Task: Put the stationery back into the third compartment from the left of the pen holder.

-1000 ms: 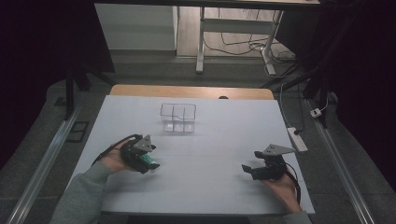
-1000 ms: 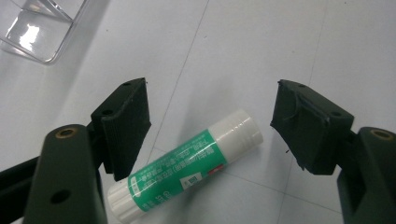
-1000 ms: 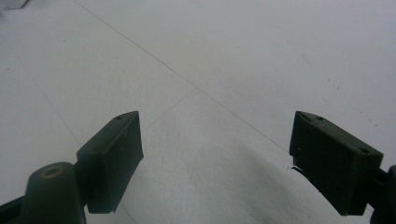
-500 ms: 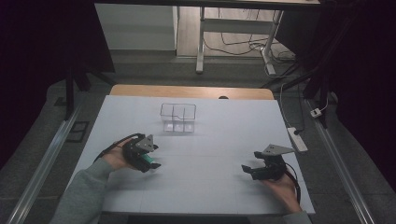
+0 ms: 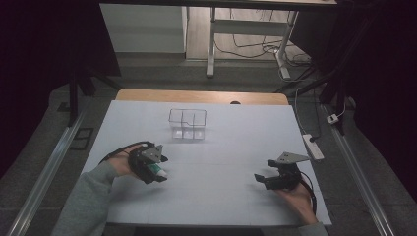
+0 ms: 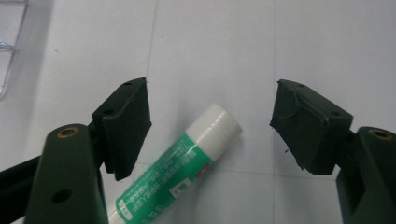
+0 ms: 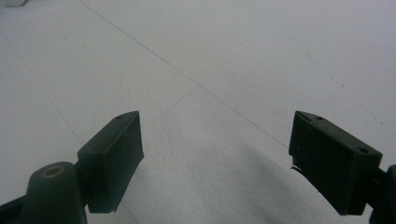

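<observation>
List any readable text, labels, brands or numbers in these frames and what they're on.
Glue stick, green label with white print: several lines of small characters and a white box, all too blurred to read; no brand or number can be made out.
Clear divided box: no text visible.
Left tool and right tool: no markings visible on the jaws.
White table cover: no print.

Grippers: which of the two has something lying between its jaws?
The left gripper: a green-and-white glue stick lies on the table between its open jaws. The right gripper has bare table between its jaws.
</observation>
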{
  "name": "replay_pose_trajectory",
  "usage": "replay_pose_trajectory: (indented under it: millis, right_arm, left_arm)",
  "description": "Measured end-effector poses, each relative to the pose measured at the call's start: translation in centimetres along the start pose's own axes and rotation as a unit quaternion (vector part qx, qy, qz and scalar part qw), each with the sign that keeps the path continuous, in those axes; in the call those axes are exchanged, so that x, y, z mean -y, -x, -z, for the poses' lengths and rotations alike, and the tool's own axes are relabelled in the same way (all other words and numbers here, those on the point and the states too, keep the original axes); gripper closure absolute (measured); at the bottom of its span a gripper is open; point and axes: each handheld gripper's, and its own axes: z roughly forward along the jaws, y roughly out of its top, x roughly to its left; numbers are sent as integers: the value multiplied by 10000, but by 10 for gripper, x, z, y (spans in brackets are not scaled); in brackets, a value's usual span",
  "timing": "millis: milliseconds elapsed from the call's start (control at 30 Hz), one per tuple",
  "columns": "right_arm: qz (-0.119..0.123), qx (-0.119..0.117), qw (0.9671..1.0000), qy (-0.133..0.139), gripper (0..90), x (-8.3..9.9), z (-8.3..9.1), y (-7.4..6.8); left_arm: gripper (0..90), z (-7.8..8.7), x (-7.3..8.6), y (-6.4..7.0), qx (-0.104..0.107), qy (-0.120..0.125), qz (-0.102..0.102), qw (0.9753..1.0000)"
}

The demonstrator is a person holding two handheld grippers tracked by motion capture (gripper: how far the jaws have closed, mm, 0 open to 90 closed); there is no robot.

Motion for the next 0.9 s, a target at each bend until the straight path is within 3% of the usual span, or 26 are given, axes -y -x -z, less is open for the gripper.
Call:
replay_pose_trajectory:
  millis: [233, 533, 667, 900]
  right_arm:
    - [-14, -28, 10000, 4, 171, 0, 0, 0]
    - [-72, -13, 10000, 63, 172, -1, 3, 1]
    - [-48, -34, 10000, 69, 172, -1, 2, 0]
    - [-63, -45, 10000, 58, 172, 0, 2, 1]
  left_arm:
    - [285, -2, 8, -4, 204, -30, -229, 9995]
    - [284, -5, 0, -10, 351, -446, -726, 9957]
    - [294, -6, 0, -13, 403, -465, -769, 9951]
    - [324, -12, 3, -18, 577, -622, -941, 9919]
